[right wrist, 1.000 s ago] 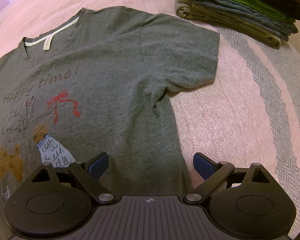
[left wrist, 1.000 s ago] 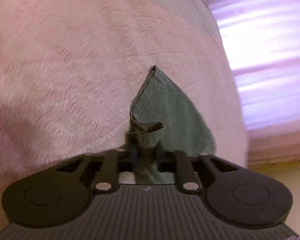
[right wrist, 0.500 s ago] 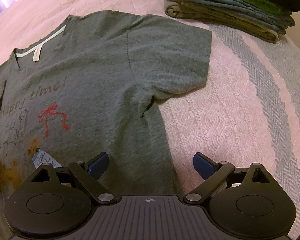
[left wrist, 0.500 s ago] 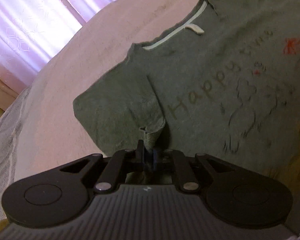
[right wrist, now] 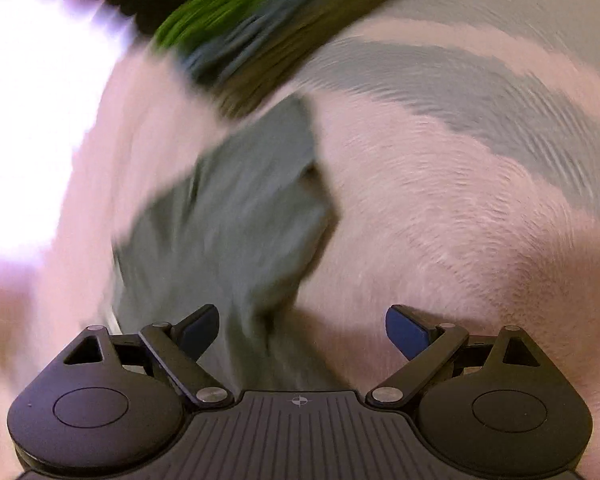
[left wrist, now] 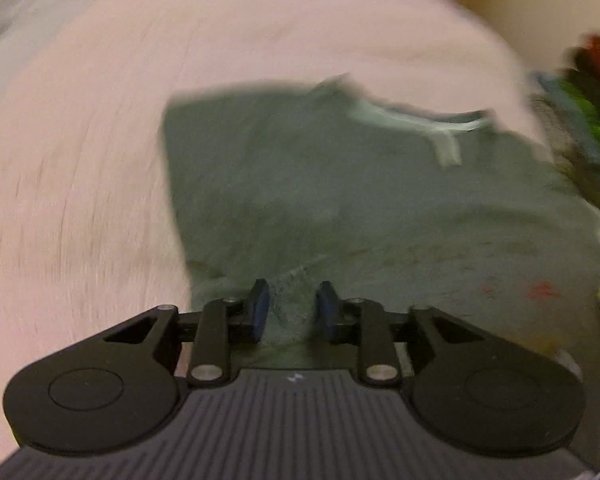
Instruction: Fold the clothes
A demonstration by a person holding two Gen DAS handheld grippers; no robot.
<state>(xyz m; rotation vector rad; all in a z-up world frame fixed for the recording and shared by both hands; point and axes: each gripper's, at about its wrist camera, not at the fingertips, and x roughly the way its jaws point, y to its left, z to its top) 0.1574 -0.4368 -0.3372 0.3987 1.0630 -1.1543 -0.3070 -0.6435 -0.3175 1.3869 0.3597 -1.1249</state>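
1. Left wrist view: the grey-green cotton T-shirt with a pale neckband (left wrist: 340, 184) fills the middle of the frame, lying on the pink textured bedspread (left wrist: 80, 160). Its left edge runs straight down toward the tongs, and no sleeve sticks out past it, so that side looks folded in over the body; blur keeps this a judgement. Faint red print shows at lower right.

2. Same view: the left tongs (left wrist: 293, 310) stand narrowly parted, blue pads either side of a small ridge of shirt cloth, pressing on nothing I can make out.

3. At the right edge, a blurred stack of folded clothes in red, black, green and blue (left wrist: 588, 120) lies just beside the shirt.

4. Right wrist view: heavy motion blur. The shirt's soft, limp sleeve side (right wrist: 236, 216) spreads from centre to lower left, unfolded and flat. The right tongs (right wrist: 302, 330) gape wide, empty, above its edge.

5. The stack (right wrist: 236, 28) sits at the upper left; the bedspread (right wrist: 460, 220) shows a quilted weave with grey-blue bands.

6. Judgement: one side seems folded; this sleeve side and the lengthwise folds remain.
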